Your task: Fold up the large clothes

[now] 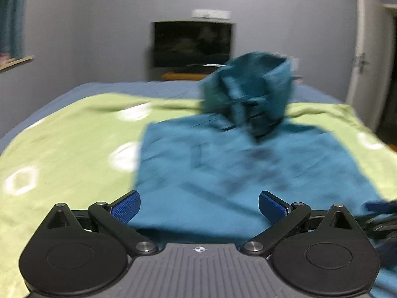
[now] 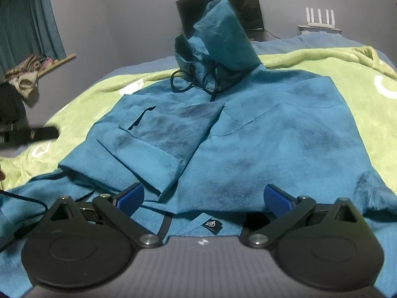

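Note:
A teal hooded sweatshirt (image 2: 260, 136) lies on a green blanket (image 2: 335, 67) on the bed. Its hood (image 2: 220, 42) stands bunched up at the far end, with dark drawstrings hanging. One sleeve (image 2: 158, 139) is folded across the body. My right gripper (image 2: 203, 200) is open and empty just above the hem, near a small dark label (image 2: 211, 224). In the blurred left wrist view the sweatshirt (image 1: 235, 168) fills the middle and the hood (image 1: 250, 92) is beyond. My left gripper (image 1: 199, 206) is open and empty over the near edge.
A dark TV (image 2: 220, 10) stands against the far wall. A white router (image 2: 320, 19) sits at the right. Teal curtains (image 2: 27, 22) and a shelf with clothes (image 2: 27, 72) are on the left. A white door (image 1: 367, 57) is right of the bed.

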Tool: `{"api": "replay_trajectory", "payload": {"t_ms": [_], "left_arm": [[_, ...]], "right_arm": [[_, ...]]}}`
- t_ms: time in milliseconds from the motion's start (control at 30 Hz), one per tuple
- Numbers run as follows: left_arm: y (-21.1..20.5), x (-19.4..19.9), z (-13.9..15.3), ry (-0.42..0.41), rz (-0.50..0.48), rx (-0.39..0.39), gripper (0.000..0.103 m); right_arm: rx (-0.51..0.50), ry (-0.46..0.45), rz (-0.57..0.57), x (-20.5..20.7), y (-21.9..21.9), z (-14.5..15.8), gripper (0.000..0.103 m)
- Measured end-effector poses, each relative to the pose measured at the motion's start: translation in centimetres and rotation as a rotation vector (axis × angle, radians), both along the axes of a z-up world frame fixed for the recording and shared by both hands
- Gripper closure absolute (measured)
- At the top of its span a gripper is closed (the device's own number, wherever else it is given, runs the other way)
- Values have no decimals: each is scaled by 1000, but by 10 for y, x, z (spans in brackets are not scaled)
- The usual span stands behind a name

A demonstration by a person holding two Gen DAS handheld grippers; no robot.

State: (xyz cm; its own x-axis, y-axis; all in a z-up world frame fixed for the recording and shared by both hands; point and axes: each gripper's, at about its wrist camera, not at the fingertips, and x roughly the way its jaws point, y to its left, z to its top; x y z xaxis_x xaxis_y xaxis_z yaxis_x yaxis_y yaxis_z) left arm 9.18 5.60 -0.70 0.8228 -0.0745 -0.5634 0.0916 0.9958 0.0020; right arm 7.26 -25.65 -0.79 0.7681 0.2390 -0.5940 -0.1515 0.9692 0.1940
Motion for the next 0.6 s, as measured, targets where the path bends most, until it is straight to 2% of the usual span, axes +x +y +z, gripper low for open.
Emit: {"api": "replay_trajectory", "payload": {"t_ms": [67, 133, 200, 300, 433, 500, 600], "left_arm": [[21, -5, -9, 11, 75, -37, 0], [39, -8, -14, 24, 119, -107, 0], [48, -1, -22, 45, 165, -132, 2], [62, -5, -21, 42, 207, -160, 2], [67, -2, -27, 50, 223, -155, 2], [66, -2, -28, 61, 222, -145, 2], [67, 2, -33, 69, 221, -151, 2]], "right_arm": [[-48, -19, 45, 2, 11, 7, 0], [-127, -58, 104, 4, 28, 17, 0], [-235, -107, 167, 10, 52, 27, 1], [-368, -157, 249, 24, 91, 37, 10], [-493, -135, 324, 51, 139, 31, 32], [-535, -110, 365, 62, 160, 22, 39], [-588, -79, 413, 73, 187, 8, 40]]}}
